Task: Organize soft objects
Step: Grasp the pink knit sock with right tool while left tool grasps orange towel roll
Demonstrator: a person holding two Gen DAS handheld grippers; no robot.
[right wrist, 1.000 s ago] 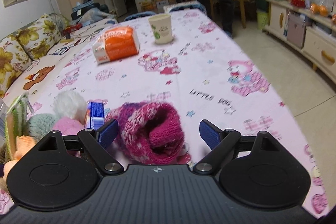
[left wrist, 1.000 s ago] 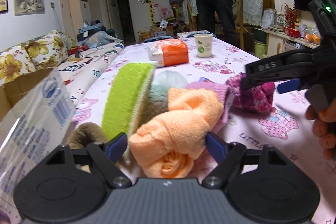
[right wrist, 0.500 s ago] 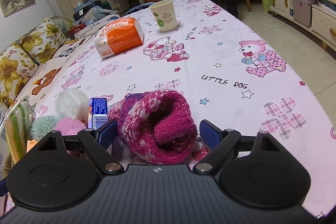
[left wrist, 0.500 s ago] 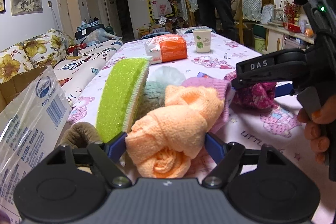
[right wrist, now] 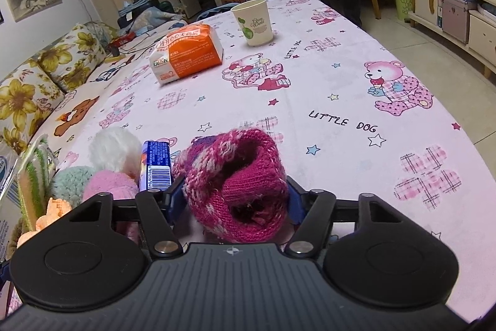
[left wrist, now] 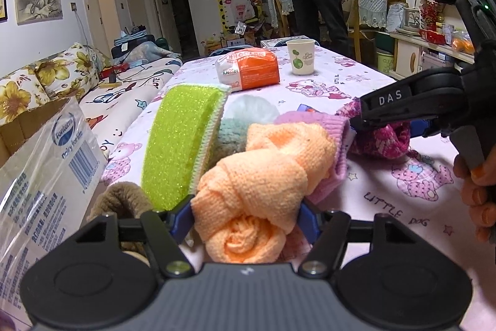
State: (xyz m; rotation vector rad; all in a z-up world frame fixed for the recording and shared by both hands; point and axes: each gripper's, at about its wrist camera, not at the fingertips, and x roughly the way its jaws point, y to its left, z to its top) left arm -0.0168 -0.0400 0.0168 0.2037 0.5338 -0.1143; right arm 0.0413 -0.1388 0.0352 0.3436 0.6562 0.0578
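Since a second ago both pairs of blue pads have closed in: the left gripper (left wrist: 246,221) now pinches the knotted orange cloth (left wrist: 263,185) from both sides, where earlier its pads stood apart from it, and the right gripper (right wrist: 236,200) now squeezes the magenta knit hat (right wrist: 238,185), which bulges up between the pads. The hat also sits nearer the camera than before.

Readable writing: the right gripper's body, seen from the left wrist, carries "DAS". The orange packet (right wrist: 186,53) farther up the table shows "KAIXIN" beside Chinese characters. The paper cup (right wrist: 253,21) bears a green sprout and small print that looks like "Green World", though it is too blurred to be sure. The tablecloth (right wrist: 341,101) repeats "LITTLE DOG" among pink bears and stars. A clear plastic wrap (left wrist: 46,176) at the left reads "Fonterra, dairy for life" above a barcode. A blue packet (right wrist: 156,163) with a barcode stands just beside the hat.

The soft things crowd the near left corner of the table: a green sponge (left wrist: 183,138) stands on edge beside the orange cloth, with a white pompom (right wrist: 114,148), a teal knit ball (right wrist: 73,180) and a pink knit piece (right wrist: 110,185) behind. The table's right edge drops to tiled floor; the middle and right of the cloth lie open.
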